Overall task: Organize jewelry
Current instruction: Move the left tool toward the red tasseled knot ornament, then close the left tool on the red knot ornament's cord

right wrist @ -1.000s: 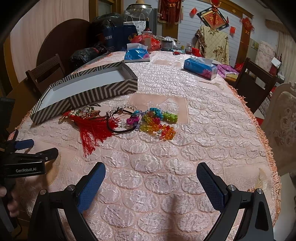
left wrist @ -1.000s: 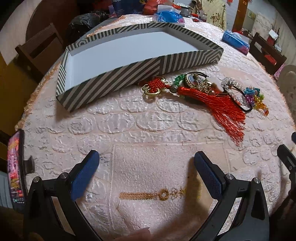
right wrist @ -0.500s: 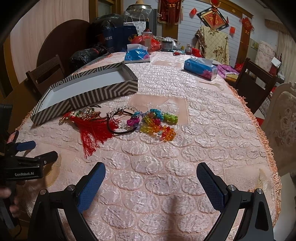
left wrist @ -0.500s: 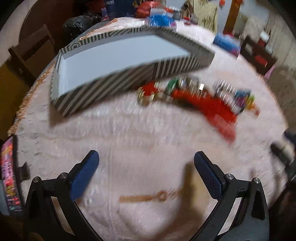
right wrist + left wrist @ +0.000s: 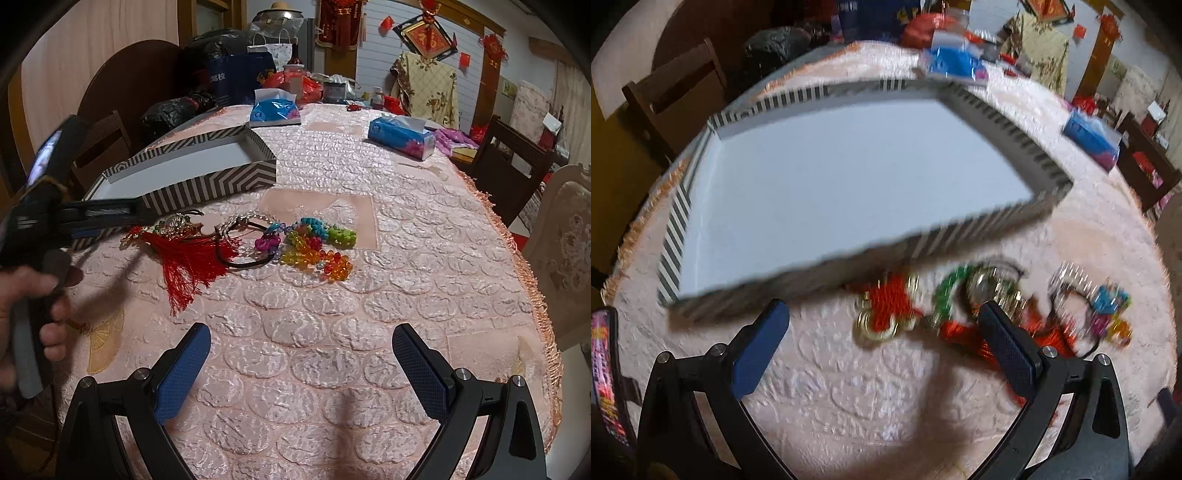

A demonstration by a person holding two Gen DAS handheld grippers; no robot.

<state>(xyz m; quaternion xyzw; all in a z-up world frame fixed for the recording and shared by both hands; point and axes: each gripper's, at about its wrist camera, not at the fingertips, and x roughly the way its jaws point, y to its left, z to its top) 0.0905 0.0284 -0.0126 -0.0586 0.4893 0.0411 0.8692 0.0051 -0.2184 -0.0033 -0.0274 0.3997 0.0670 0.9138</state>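
A pile of jewelry lies on the pink tablecloth: a red knot pendant with gold rings and a red tassel, a green bead strand, a crystal bracelet and colourful bead bracelets. Behind it stands a striped box with a white inside, nothing in it. My left gripper is open, low over the cloth just short of the red pendant; the left wrist view is blurred. It shows in the right wrist view too, left gripper. My right gripper is open over bare cloth, nearer than the pile.
Two blue tissue packs lie farther back on the table. Bags and clutter crowd the far end. Wooden chairs stand at both sides. A hand holds the left gripper's handle at the left edge.
My left gripper has swept forward towards the box and the red pendant, both much larger in its view now. The right gripper has hardly moved.
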